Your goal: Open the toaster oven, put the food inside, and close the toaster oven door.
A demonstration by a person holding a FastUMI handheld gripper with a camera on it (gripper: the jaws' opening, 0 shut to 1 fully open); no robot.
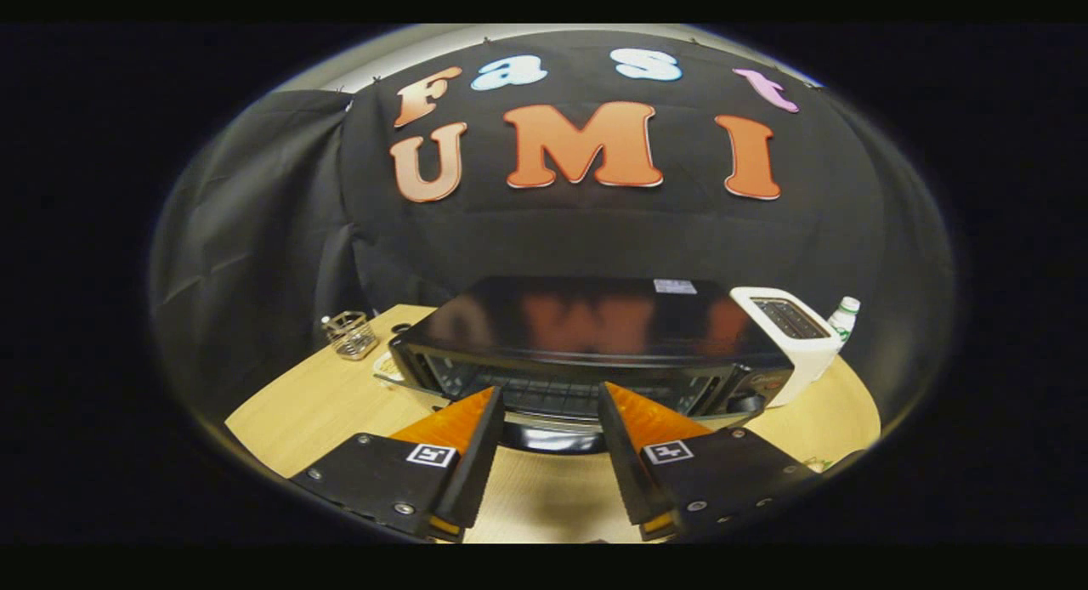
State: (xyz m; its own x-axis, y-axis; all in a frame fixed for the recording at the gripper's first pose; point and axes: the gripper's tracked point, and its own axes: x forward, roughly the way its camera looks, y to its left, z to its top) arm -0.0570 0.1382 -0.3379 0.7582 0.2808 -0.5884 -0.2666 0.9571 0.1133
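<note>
A black toaster oven [586, 318] stands on the round wooden table [314, 403], just ahead of my fingers. Its front faces me, and a wire rack [544, 393] shows inside it. The door seems swung down toward me, with its silver edge [408, 392] and dark glossy handle [552, 439] lying low between my fingers. My gripper [549, 393] is open, and its orange-faced fingertips [489, 400] hover on either side of the front's middle. Nothing is between the fingers. A white plate [387, 369] peeks out at the oven's left side; I cannot tell what is on it.
To the oven's right stands a white slot toaster [795, 339], with a white-and-green bottle [844, 316] behind it. A small wire basket [350, 333] sits at the table's back left. Black cloth closes off the booth behind the table.
</note>
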